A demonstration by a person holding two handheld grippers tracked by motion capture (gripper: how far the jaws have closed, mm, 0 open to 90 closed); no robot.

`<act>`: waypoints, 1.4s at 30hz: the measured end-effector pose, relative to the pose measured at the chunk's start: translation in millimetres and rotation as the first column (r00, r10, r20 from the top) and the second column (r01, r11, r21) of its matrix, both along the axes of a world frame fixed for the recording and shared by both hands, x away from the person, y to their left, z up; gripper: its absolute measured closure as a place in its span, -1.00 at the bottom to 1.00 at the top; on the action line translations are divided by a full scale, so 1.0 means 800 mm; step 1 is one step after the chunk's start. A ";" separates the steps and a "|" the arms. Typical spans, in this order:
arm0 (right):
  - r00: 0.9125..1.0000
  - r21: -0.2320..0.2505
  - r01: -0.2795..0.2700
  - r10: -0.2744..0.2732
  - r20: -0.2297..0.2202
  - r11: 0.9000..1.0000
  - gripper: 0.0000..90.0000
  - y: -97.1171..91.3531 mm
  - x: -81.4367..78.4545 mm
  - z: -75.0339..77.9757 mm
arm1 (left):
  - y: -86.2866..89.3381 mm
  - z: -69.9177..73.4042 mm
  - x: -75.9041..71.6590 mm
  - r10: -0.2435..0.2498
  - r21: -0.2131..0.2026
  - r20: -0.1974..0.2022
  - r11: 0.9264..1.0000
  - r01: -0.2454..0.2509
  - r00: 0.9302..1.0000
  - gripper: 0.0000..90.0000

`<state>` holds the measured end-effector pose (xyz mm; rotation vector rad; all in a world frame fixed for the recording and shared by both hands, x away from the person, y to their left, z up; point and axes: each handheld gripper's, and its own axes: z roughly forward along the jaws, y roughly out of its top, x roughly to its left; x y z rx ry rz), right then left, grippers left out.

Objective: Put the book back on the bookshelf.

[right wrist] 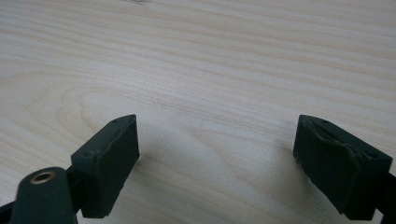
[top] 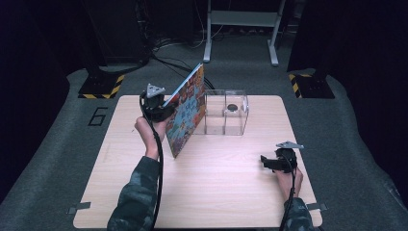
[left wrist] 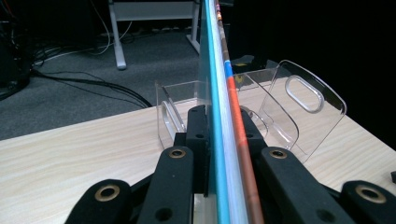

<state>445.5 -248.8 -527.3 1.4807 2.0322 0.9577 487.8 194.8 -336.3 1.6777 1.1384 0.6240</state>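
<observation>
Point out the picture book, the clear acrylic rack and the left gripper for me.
picture book [top: 188, 113], high view, middle of its colourful cover.
clear acrylic rack [top: 238, 124], high view, its front right wall.
left gripper [left wrist: 223, 140], left gripper view, between its fingertips, clamped on the book's edge.

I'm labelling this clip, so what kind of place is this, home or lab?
Probably a lab or recording studio, not a home: a bare wooden table stands on grey carpet, hazard-striped stand bases flank it, and loose cables run across the dark floor behind.
</observation>
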 end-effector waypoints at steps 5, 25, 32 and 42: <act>1.000 0.006 0.007 -0.007 0.001 1.000 -0.70 0.001 0.000 0.000 | 0.000 -0.003 0.003 0.003 -0.004 0.000 1.000 -0.003 1.000 0.79; 1.000 0.006 0.003 -0.003 -0.003 1.000 -0.70 0.001 -0.001 0.000 | 0.010 -0.001 -0.002 -0.068 -0.024 0.002 0.997 0.068 0.998 0.09; 1.000 0.002 0.011 -0.011 0.005 1.000 -0.70 0.002 0.000 -0.001 | 0.015 0.006 -0.020 -0.103 -0.015 0.019 0.995 0.103 0.995 -0.27; 1.000 -0.005 0.012 -0.012 -0.001 1.000 -0.70 0.003 0.000 0.000 | 0.029 0.013 -0.056 -0.175 0.073 -0.011 0.982 0.175 0.985 -0.75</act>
